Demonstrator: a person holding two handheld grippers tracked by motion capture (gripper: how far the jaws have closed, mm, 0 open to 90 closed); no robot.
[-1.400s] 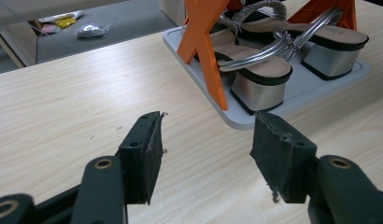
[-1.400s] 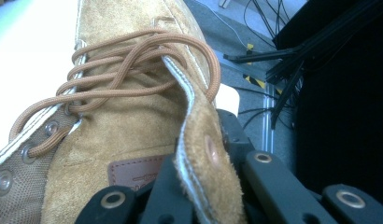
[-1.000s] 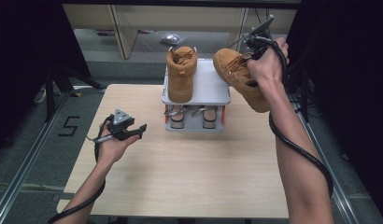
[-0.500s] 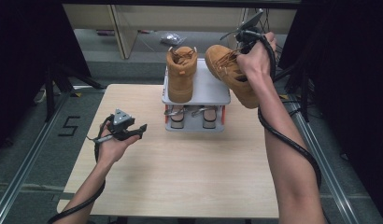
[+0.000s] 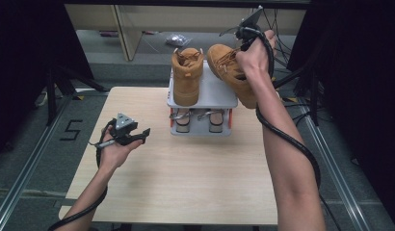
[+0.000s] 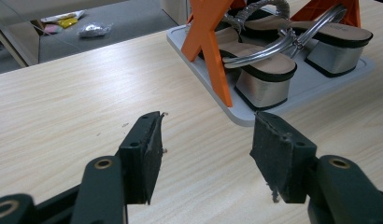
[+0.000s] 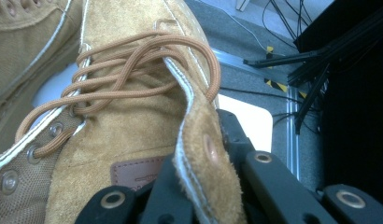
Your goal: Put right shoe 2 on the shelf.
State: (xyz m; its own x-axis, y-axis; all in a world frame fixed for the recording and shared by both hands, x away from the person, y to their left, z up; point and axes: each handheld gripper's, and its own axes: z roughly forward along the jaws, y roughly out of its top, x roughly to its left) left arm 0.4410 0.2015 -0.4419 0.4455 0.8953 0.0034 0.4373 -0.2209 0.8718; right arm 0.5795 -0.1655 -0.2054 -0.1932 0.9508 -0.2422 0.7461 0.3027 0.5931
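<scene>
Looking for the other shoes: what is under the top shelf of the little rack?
Under the grey top shelf stands a pair of silver block-heeled sandals on the lower tray, between orange supports. The shelf covers their rear parts from above.

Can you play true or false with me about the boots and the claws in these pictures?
1. The right claw is clamped on the collar of a tan boot. True.
2. The other tan boot lies on the floor. False: it stands on the top shelf of the little rack.
3. The left claw is holding a sandal. False: its jaws are open with nothing between them, over the wooden table.
4. Silver sandals sit on the rack's bottom shelf. True.
5. The held boot has no laces. False: brown laces run through its eyelets.
</scene>
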